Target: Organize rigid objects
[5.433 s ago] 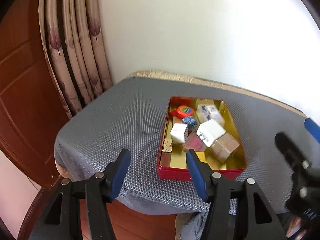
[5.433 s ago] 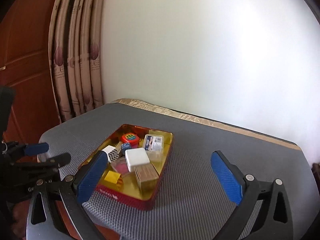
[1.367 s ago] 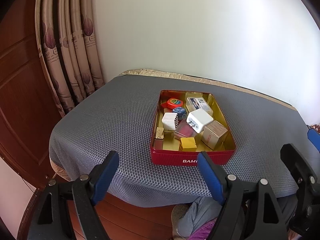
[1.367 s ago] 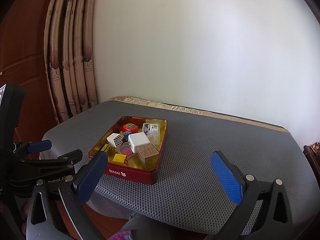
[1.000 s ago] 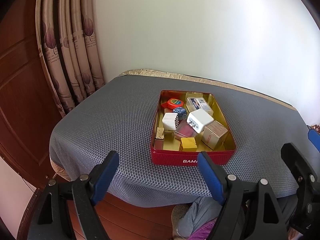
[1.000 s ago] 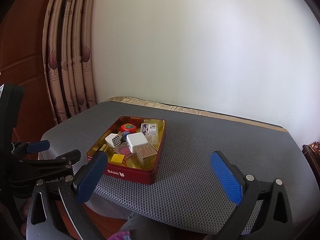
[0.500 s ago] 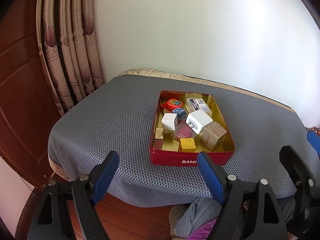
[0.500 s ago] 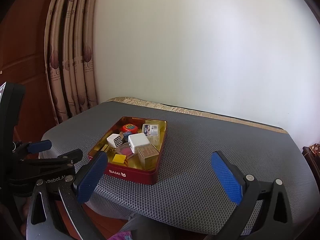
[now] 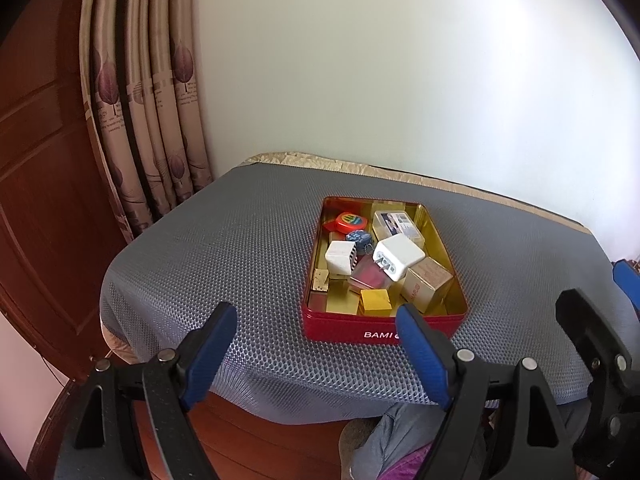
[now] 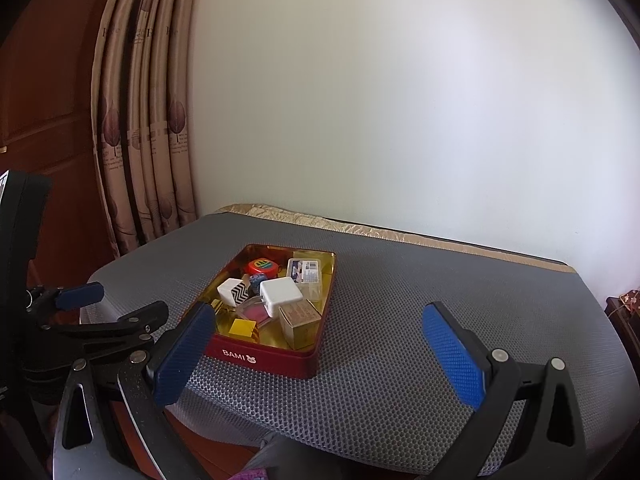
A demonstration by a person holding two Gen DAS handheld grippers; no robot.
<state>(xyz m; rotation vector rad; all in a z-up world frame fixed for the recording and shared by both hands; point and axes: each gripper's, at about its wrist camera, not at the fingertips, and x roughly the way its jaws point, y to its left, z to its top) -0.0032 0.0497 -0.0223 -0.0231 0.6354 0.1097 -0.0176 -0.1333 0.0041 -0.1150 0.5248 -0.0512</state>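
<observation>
Left wrist view: left gripper [image 9: 316, 344] and right gripper [image 10: 320, 344] hover with jaws spread, empty, near the red tin [image 9: 344, 326] of small objects.

Red tin [image 9: 344, 330] of small objects on grey mat [image 9: 224, 264], left claw [image 9: 316, 344] wide — empty

We see soft daylight that looks to come from the right: the pale wall [image 9: 400, 80] glows brightest there, near washed out, and dims toward the curtain [image 9: 140, 120] on the left. Both views bend strongly at the edges, with dark corners. The tin's gold inside [image 9: 440, 248] gleams. Focus is sharp in the middle; the near gripper parts look slightly soft.
</observation>
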